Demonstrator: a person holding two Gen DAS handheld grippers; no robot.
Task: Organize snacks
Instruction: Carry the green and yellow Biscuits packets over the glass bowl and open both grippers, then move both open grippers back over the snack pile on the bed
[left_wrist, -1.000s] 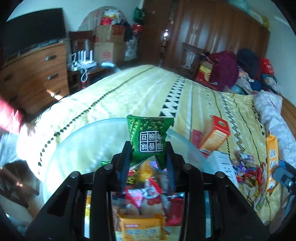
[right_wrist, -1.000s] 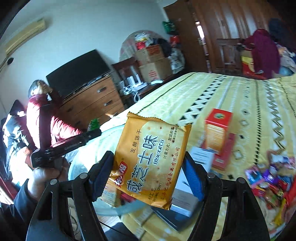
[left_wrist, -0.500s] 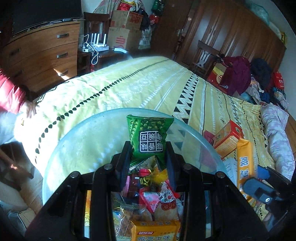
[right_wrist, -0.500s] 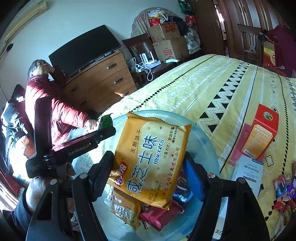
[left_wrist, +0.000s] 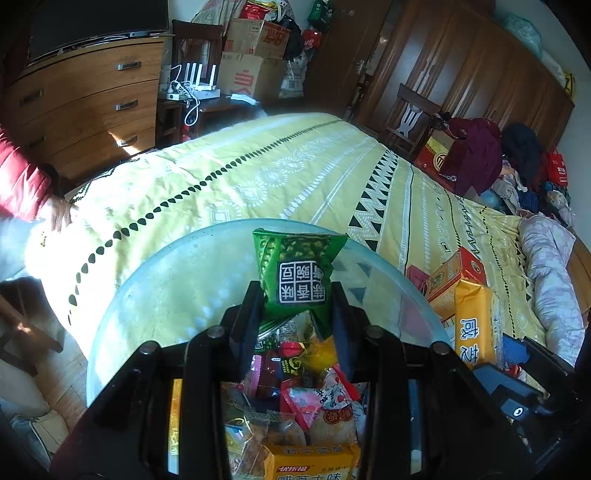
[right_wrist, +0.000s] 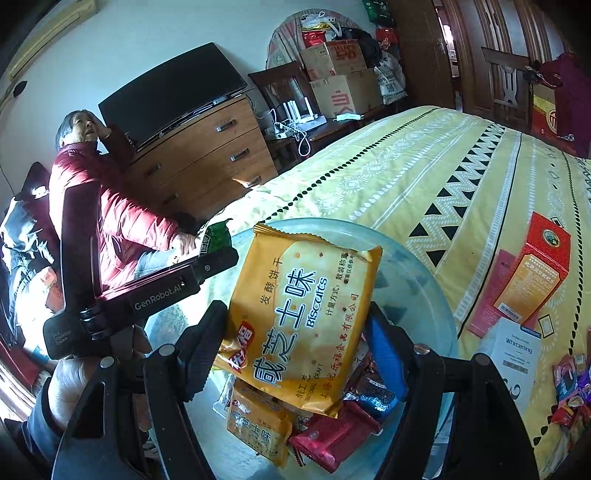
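— Item one, the left tongs (left_wrist: 297, 295)?

— Closed on a small green foil packet (left_wrist: 300, 271), glossy, pillow-shaped, crimped top edge, white block characters on a dark panel. It hangs over the round glass worktop (left_wrist: 177, 280), above the near side.

— And the right tongs (right_wrist: 295, 328)?

— Clamped wide on a flat orange biscuit pack (right_wrist: 301, 325), smooth plastic film, rectangular, serrated seals, printed "Biscuits". Held tilted above the same glass worktop (right_wrist: 417, 284), over the heap at its near edge.

— The heap itself?

— Loose wrapped snacks (left_wrist: 314, 398): crinkled red, yellow and clear wrappers, a second orange biscuit pack (right_wrist: 258, 428) lying flat, a dark red foil bar (right_wrist: 332, 439) beside it.

— Beyond the worktop?

— The bed, under a yellow patterned cotton spread (right_wrist: 424, 177). On it, towards its right edge, a red and orange cardboard carton (right_wrist: 535, 273), a white box marked "Whitening" (right_wrist: 517, 347), and small bright sweets (right_wrist: 569, 384) scattered at the near right corner.

— Anyone else?

— A person in a red padded jacket (right_wrist: 110, 214) sits at the bed's left edge.
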